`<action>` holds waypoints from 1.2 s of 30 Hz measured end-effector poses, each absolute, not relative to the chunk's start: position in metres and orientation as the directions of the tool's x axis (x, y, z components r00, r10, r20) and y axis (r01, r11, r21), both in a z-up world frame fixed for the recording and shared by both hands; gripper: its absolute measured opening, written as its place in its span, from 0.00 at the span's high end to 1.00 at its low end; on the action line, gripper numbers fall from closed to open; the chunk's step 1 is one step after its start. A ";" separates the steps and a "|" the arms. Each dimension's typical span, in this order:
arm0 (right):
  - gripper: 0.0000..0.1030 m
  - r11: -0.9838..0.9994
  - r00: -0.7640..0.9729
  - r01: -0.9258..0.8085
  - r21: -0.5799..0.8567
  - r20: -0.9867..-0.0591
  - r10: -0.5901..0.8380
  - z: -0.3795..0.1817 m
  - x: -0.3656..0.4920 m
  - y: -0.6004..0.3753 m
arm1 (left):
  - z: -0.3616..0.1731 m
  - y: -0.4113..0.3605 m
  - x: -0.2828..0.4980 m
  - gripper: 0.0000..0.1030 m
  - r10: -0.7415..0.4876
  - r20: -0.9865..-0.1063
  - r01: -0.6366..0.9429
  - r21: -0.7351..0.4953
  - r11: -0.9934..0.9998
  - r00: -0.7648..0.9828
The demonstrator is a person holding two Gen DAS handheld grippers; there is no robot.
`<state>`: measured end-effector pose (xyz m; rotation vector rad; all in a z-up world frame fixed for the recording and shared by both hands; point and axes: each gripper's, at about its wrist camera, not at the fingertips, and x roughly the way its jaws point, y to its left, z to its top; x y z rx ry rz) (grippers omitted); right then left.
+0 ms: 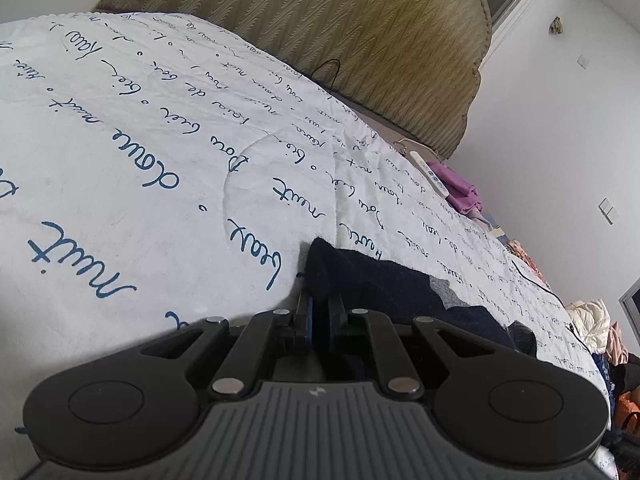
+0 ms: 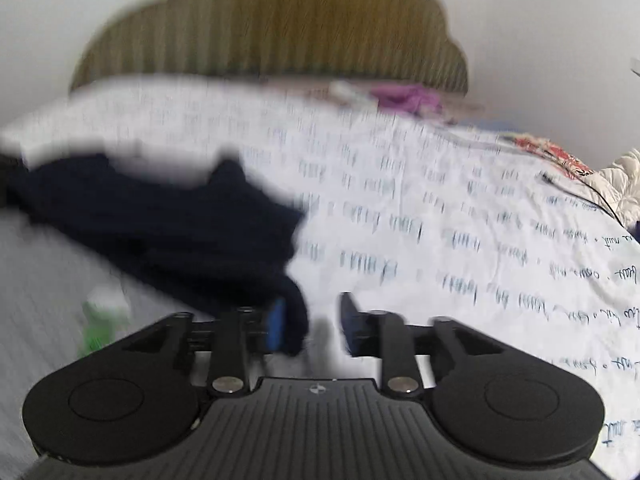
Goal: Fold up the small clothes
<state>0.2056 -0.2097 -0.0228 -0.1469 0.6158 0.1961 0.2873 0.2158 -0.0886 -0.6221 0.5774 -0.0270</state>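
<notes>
A dark navy garment (image 1: 384, 288) with a grey patch lies on the white quilt (image 1: 120, 160) printed with blue handwriting. My left gripper (image 1: 319, 312) is shut on a corner of this garment, and the cloth sticks up between the blue pads. In the blurred right wrist view the same navy garment (image 2: 160, 224) spreads to the left. My right gripper (image 2: 310, 326) has its jaws apart, with an edge of the garment hanging beside the left blue pad (image 2: 276, 326).
An olive padded headboard (image 1: 320, 20) stands behind the bed. A white remote (image 1: 430, 174) and purple cloth (image 1: 460, 188) lie at the far edge. A cream jacket (image 1: 592, 320) and other clothes pile at the right. A green-and-white object (image 2: 100, 320) shows at lower left.
</notes>
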 end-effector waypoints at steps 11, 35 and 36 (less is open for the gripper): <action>0.37 0.938 0.694 -0.151 0.312 -0.642 0.325 -0.020 0.276 -0.224 | -0.090 0.218 0.287 0.91 -0.200 -0.498 -0.143 -0.569 0.810 0.844; 0.67 0.809 0.505 -0.483 0.335 -0.648 0.570 -0.042 0.224 -0.110 | -0.092 0.223 0.285 0.91 -0.225 -0.483 -0.139 -0.607 0.782 0.846; 0.62 0.811 0.520 -0.492 0.315 -0.641 0.565 -0.033 0.221 -0.115 | -0.092 0.223 0.285 0.91 -0.226 -0.482 -0.139 -0.609 0.781 0.846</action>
